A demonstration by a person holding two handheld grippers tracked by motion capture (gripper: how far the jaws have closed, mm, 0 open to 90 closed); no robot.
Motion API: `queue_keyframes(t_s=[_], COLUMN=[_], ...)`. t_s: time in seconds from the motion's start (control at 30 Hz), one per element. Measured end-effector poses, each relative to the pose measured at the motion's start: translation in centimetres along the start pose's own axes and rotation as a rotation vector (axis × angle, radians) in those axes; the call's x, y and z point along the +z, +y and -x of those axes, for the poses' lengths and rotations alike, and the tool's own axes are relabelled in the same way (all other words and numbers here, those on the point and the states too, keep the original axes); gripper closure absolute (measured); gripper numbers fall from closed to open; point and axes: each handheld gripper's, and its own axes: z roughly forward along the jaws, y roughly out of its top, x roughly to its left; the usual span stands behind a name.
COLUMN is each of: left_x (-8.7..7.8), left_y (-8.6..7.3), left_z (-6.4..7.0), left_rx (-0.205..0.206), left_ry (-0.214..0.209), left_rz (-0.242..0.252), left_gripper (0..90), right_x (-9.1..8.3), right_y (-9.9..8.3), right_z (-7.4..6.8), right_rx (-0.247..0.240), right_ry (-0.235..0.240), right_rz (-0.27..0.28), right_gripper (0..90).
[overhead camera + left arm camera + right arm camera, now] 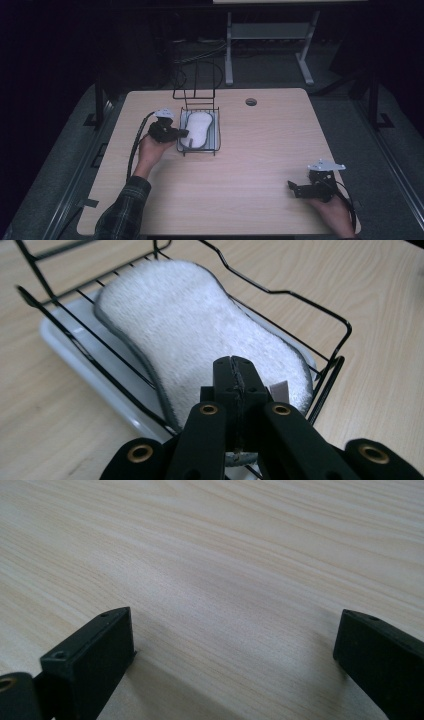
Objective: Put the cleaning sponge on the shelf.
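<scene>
A white, peanut-shaped sponge (196, 128) (200, 335) with a grey rim lies in a black wire rack (215, 131) (320, 347) that stands on a white tray (216, 142) (75, 352). My left gripper (183, 133) (235, 372) reaches over the rack's left side. Its jaws are pressed together just above the sponge's near end, with nothing visible between them. A small white tag (280, 390) sticks out beside the jaws. My right gripper (292, 187) (235, 645) is open near the table's front right corner, over bare wood.
The light wooden table (250, 155) has a round cable hole (251, 102) at the back. The rack's tall wire handle (196, 80) rises at its far end. Desk legs and cables stand on the dark floor behind.
</scene>
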Motion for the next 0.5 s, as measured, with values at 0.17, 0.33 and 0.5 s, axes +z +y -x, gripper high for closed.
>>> queue_keyframes(t_s=[0.17,0.33,0.5], left_x=[0.9,1.5,1.2], left_y=[-0.1,0.4,0.5], left_z=[0.5,0.9,0.9], left_rx=[-0.006,0.005,0.009], left_ry=[-0.022,-0.032,-0.017], left_rz=[0.008,0.008,0.015], left_gripper=[89.9,89.9,89.8], right_x=[0.0,0.0,0.0], right_y=[0.0,0.0,0.0], right_z=[0.0,0.0,0.0], right_rx=[0.000,0.000,0.000], right_ry=[0.000,0.000,0.000], right_rz=[0.000,0.000,0.000], right_gripper=[2.4,2.4,2.4])
